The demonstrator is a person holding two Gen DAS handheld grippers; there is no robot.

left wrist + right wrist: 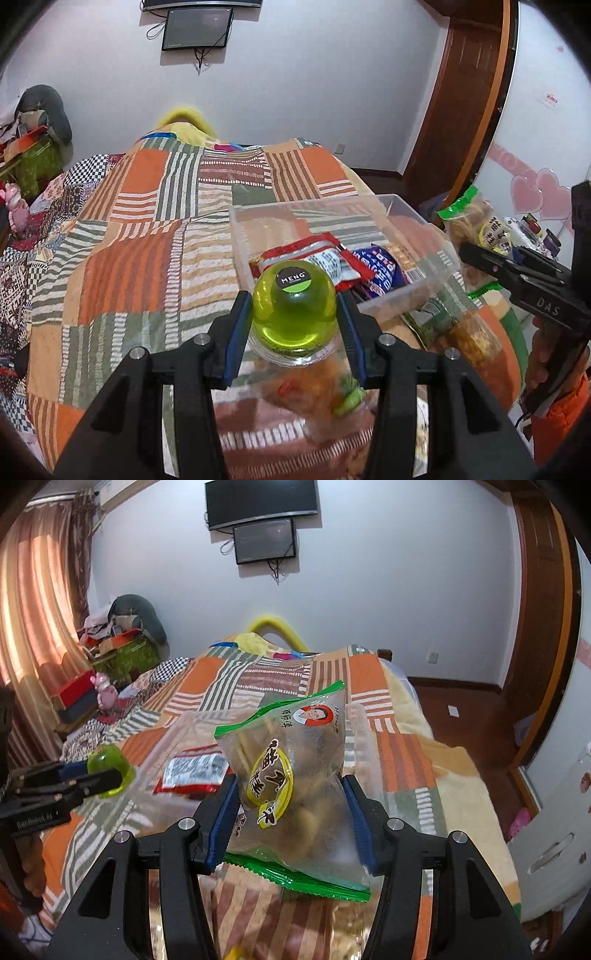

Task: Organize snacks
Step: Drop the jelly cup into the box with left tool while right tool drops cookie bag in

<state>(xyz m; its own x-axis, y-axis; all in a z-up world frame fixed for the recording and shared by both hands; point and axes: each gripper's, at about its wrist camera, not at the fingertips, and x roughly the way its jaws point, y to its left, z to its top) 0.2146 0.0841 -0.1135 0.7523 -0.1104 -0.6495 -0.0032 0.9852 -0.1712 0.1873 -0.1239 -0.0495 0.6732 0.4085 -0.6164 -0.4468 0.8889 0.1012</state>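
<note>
The left gripper is clamped on a green jelly cup, a glossy translucent dome of lime-coloured gel in clear plastic, its flat top bearing a round black-and-green label; the blue ribbed pads press on both sides of it, and it is held in the air above the patchwork quilt. The right gripper is clamped on a clear snack bag, a crinkly film pouch with green serrated seals at top and bottom, yellow printed characters on its front and pale, lumpy pieces inside; its blue pads pinch the bag at the waist so the film puckers, and it too is held off the bed. Behind the jelly cup, a rectangular clear plastic bin with thin rigid walls sits on the quilt, holding a flat red foil packet and a blue wrapped snack lying side by side. More clear bags of snacks lie on the quilt just beside the bin's near corner. The quilt is woven cotton in orange, green, brown and cream striped squares, draped loosely over the bed.
</note>
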